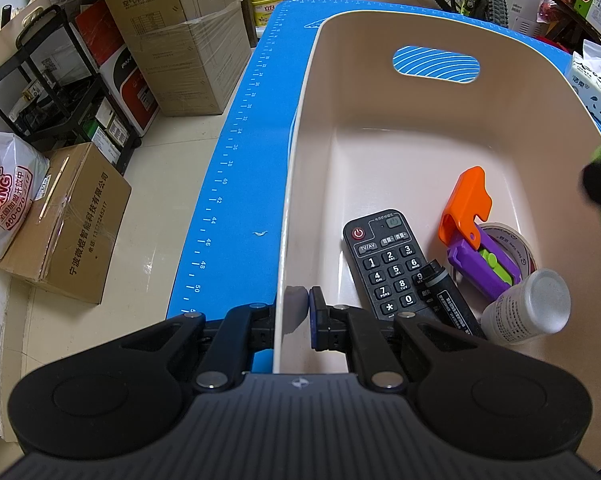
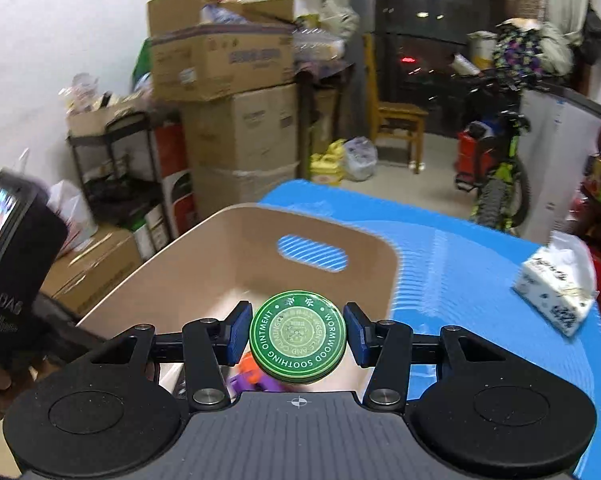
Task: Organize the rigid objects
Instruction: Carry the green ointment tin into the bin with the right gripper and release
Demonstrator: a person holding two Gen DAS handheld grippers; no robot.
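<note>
Cluttered home storeroom: stacked cardboard boxes [image 2: 236,92], bicycle [image 2: 496,168], wooden chair [image 2: 396,120].

Black grippers [image 1: 296,312]; blue pads [image 2: 236,332]; silver screws; ribbed grey housing

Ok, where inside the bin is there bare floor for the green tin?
Bare floor lies in the far half of the bin, between the handle cutout and the remote. The near right corner is crowded: remote, orange piece, tape roll, white bottle.
</note>
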